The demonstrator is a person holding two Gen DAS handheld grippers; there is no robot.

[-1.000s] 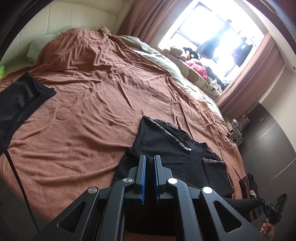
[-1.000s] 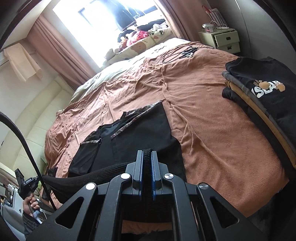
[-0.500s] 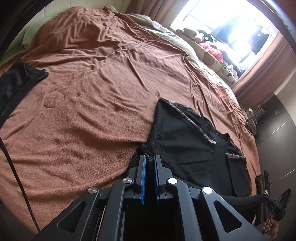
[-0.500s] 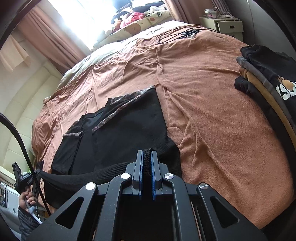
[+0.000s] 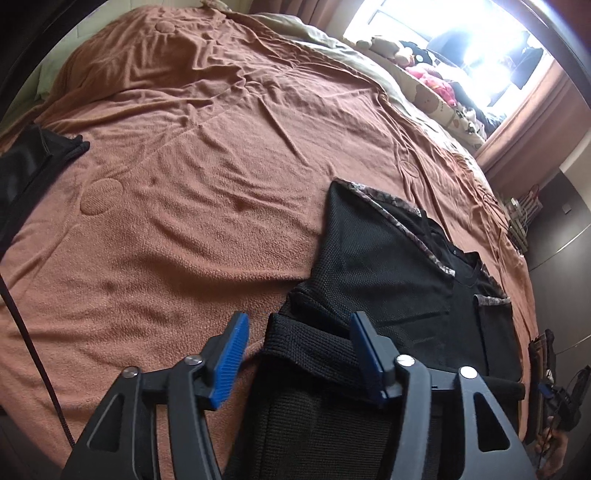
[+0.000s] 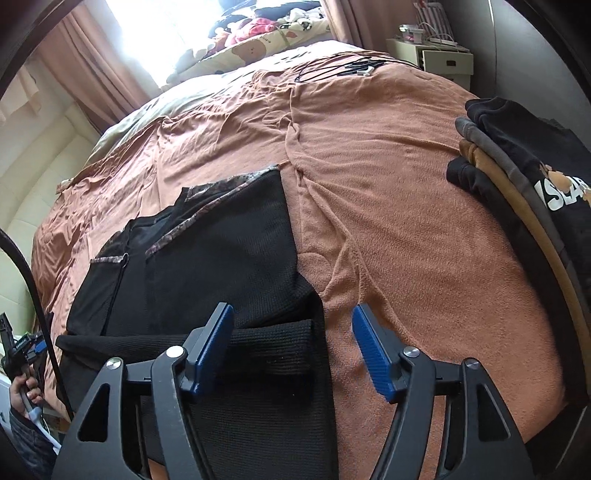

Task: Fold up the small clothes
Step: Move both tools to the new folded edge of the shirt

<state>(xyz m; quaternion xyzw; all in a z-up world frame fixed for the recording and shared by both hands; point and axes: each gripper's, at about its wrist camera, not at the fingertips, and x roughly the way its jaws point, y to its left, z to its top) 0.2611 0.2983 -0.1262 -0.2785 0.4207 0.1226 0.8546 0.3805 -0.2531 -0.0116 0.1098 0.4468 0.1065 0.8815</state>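
Black knit fabric fills the low middle of both my wrist feeds: the black garment lies spread on the brown blanket that covers the bed, and I use that blanket as my reference for everything else. The garment sits at the near edge of the blanket, its patterned trim pointing toward the blanket's far side and the bright window. A thick ribbed hem band runs across the near end of the garment, doubled over on itself.

My left gripper has its blue pads spread wide apart, holding nothing; the ribbed band lies between and under them, with the left pad over bare blanket just beside the cloth. My right gripper is likewise spread apart and empty, its left pad over the band's end and its right pad over bare blanket.

On the blanket's right side, well apart from the garment, a stack of folded clothes sits with a black printed top uppermost. At the blanket's left edge lies another dark cloth. Cables rest on the blanket's far part, near a small nightstand.
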